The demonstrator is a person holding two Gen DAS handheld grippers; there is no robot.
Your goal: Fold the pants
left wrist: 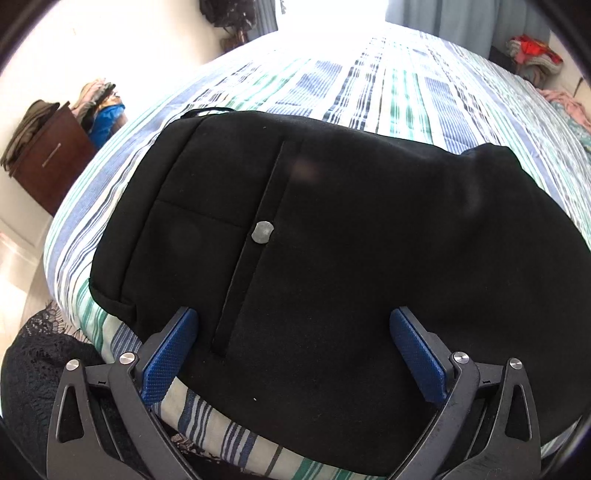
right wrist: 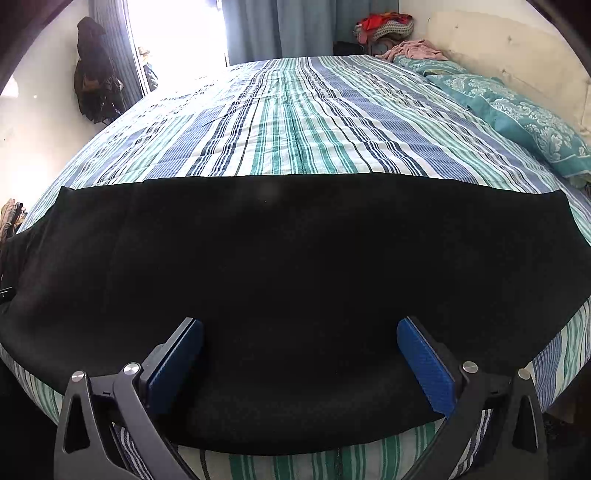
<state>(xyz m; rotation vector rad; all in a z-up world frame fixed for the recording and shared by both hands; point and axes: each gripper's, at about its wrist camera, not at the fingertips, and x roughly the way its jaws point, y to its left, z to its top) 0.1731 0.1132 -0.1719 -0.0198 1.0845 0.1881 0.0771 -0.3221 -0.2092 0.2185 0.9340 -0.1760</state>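
Left gripper (left wrist: pixel 293 314) and right gripper (right wrist: pixel 300 325) gape wide above black pants (right wrist: pixel 295 277).

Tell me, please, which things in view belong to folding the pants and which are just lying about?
Job: black pants, striped bedspread under them, left gripper and right gripper, both open.

Lying about: teal pillow, clothes pile, wooden cabinet, hanging dark bag.
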